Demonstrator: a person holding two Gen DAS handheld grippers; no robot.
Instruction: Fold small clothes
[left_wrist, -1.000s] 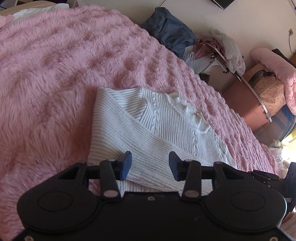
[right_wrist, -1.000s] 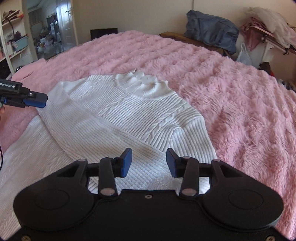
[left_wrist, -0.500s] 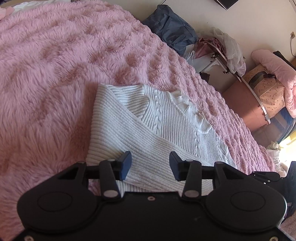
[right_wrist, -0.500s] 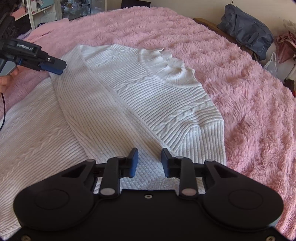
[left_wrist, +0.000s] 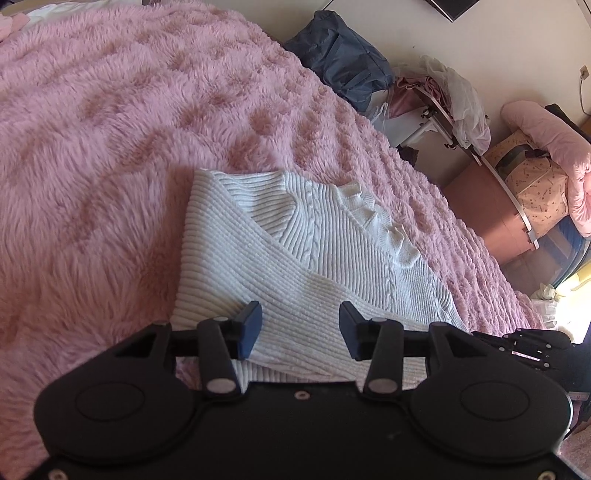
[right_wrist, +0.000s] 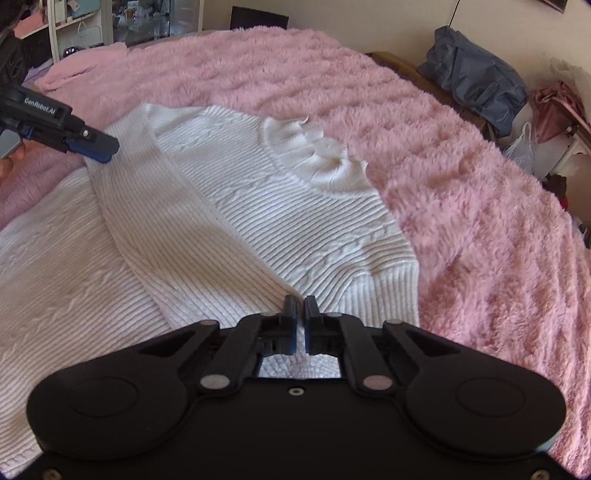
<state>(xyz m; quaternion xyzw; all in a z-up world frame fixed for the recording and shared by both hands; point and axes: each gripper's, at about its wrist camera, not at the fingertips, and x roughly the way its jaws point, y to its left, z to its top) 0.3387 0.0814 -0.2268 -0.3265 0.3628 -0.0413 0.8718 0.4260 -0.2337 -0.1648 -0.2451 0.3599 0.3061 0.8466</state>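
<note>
White ribbed sweater (right_wrist: 236, 221) lies spread flat on the fluffy pink blanket (right_wrist: 461, 192) that covers the bed, with one sleeve (right_wrist: 155, 229) folded diagonally across its cable-knit front. Taking the sweater as the landmark: its frilled collar (right_wrist: 317, 155) is on the far edge in the right wrist view, and its ribbed hem lies at the near right, just beside the right tool.

The right tool (right_wrist: 300, 314) sits low over the sweater's near edge, where the folded sleeve meets the ribbed band. Its jaws have just been closing and now stand drawn together with only a thin slit between the pads. Whether a pinch of the knit is caught in that slit cannot be told; the fabric right under the tips lies flat with no raised fold to be seen.

The left tool (left_wrist: 300, 330) is at the opposite side of the sweater, over the sleeve's outer edge near the shoulder. Its jaws stand apart, with the ribbed fabric visible through the gap beneath them and the blue pads (left_wrist: 248, 330) not pressing on it. In the right wrist view this same tool (right_wrist: 94, 146) shows at the sweater's left corner, its blue tip just at the edge of the knit.

Beyond the sweater, off the bed's far side, a dark blue bag (right_wrist: 476, 79) rests against the wall.
</note>
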